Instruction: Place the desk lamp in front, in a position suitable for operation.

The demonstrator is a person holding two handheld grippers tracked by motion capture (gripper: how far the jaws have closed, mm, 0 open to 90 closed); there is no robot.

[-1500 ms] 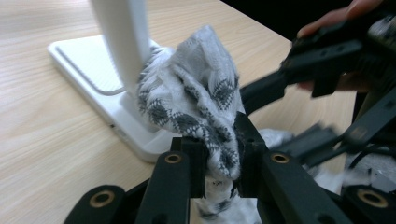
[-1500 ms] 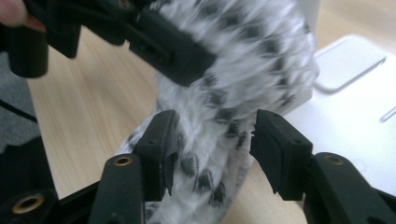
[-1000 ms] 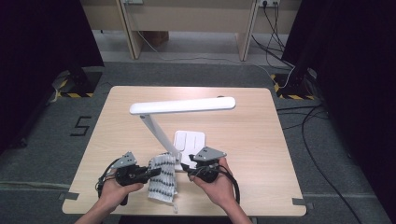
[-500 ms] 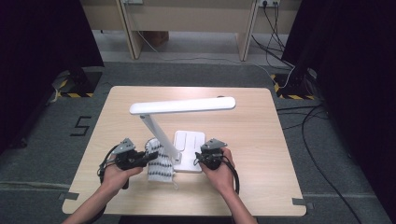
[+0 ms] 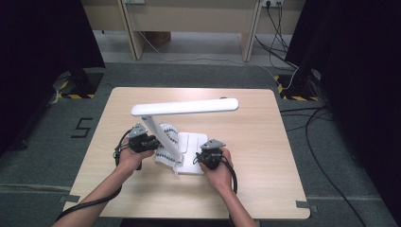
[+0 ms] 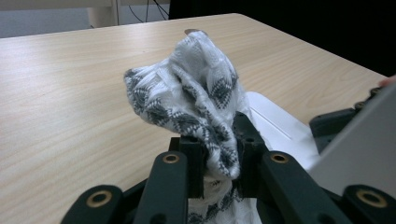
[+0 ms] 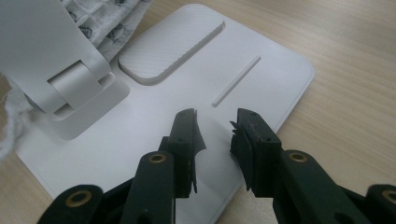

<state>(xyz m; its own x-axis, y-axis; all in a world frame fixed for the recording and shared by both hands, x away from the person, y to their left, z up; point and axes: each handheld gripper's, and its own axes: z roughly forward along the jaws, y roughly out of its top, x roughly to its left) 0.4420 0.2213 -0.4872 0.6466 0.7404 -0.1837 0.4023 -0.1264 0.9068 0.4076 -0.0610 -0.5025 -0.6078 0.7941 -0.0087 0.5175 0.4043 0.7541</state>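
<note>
My left gripper [image 5: 156, 143] [image 6: 219, 154] is shut on a white cloth with a grey pattern [image 5: 168, 146] [image 6: 187, 93]. The bunched cloth sticks up past the jaws and lies against the leaning stem of a white desk lamp [image 5: 184, 107]. My right gripper [image 5: 198, 159] [image 7: 212, 121] hovers low over the near corner of the lamp's flat white base [image 5: 190, 142] [image 7: 271, 79]. Its jaws have just been closing; a narrow gap shows between them, with nothing in it. The lamp's hinge [image 7: 70, 84] and a piece of the cloth [image 7: 107, 18] sit at the upper left of the right gripper view.
The lamp stands on a light wooden table [image 5: 265, 142] with bare wood to the left, right and back. The lamp's long head spans the middle above the base. Cables [image 5: 293, 71] and dark curtains lie on the floor behind.
The left gripper carried the cloth away from the table's front edge, up against the lamp stem. The right gripper moved forward and down onto the base, and its jaws narrowed.
</note>
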